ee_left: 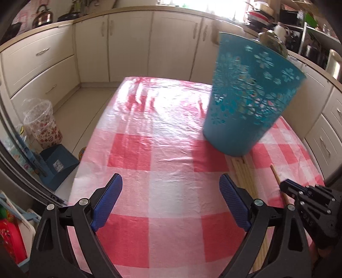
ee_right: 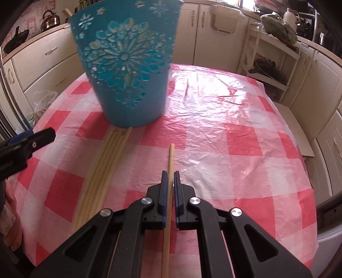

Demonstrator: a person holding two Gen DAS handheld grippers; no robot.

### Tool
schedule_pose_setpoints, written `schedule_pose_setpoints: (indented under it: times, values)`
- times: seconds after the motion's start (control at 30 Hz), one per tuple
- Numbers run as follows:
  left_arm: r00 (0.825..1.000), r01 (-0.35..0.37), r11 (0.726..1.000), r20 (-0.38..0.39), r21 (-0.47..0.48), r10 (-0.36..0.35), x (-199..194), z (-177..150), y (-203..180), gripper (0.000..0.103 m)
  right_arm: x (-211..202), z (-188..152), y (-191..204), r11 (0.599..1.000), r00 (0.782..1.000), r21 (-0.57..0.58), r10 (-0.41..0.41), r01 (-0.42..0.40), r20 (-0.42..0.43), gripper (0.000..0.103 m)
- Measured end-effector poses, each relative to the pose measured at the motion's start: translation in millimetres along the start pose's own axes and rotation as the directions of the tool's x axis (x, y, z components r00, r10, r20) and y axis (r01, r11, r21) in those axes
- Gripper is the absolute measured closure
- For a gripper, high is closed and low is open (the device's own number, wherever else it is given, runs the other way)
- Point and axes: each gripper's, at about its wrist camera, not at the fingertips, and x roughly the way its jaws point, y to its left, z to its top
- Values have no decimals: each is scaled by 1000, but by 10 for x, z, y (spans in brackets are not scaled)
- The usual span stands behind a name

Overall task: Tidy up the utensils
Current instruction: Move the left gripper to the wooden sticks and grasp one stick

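Between right gripper [ee_right: 170,181] pads: pale wooden chopstick [ee_right: 171,158], straight, slender.

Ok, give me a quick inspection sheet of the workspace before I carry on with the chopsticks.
Surface: table under a red and white checked plastic cloth, wrinkled, glare at the far end.
Job's things: blue cut-out holder upright; bundle of pale chopsticks lying in front of it; single chopstick in the right gripper.
Clutter: nothing seen on the table.
Grippers: left gripper open, empty; right gripper shut on the single chopstick.
Cables: nothing seen.
Surroundings: cream cabinets, kettle on the counter, lined bin on the floor.
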Motion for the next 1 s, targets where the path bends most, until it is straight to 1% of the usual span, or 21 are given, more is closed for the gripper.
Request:
schedule_pose_setpoints:
  times: [0.03, 0.1, 0.23, 0.3, 0.37, 0.47, 0.67, 0.77, 0.83, 0.9, 0.93, 1.0]
  values:
    - [1000, 21, 1000, -10, 22, -21, -8, -16, -96, 15, 11, -12, -38, 1000, 1000, 23, 15, -15, -3, 97]
    - [999, 35, 997, -42, 64, -32, 16, -43, -269, 15, 10, -18, -83, 998, 999, 58, 39, -40, 3, 97]
    - [996, 29, 995, -91, 95, -20, 100, -88, -490, 15, 13, -27, -138, 994, 997, 83, 72, -72, 11, 97]
    - [995, 9, 994, -100, 109, 2, 124, -104, -555, 15, 24, -6, -169, 991, 996, 96, 88, -88, 12, 97]
    - [993, -22, 992, -113, 124, 36, 172, -115, -588, 15, 29, -4, -194, 989, 995, 108, 101, -102, 14, 97]
    - [988, -45, 991, -140, 127, 63, 225, -144, -587, 15, 35, 6, -210, 987, 994, 117, 113, -113, 14, 97]
    - [981, -77, 987, -163, 144, 101, 277, -155, -637, 15, 39, 15, -228, 983, 992, 130, 125, -126, 15, 97]
    - [980, -86, 988, -170, 130, 108, 300, -139, -642, 16, 40, 11, -236, 982, 991, 136, 133, -134, 15, 97]
    - [980, -81, 988, -169, 128, 103, 301, -127, -646, 21, 39, 9, -242, 981, 991, 138, 137, -137, 15, 97]
    - [982, -72, 987, -164, 141, 95, 298, -106, -668, 34, 39, 5, -246, 980, 990, 139, 138, -139, 15, 97]
    - [983, -65, 987, -163, 147, 89, 300, -89, -676, 39, 39, 6, -245, 980, 990, 139, 138, -139, 15, 97]
    - [984, -52, 986, -160, 156, 78, 305, -54, -678, 57, 39, 7, -246, 980, 990, 140, 139, -139, 15, 97]
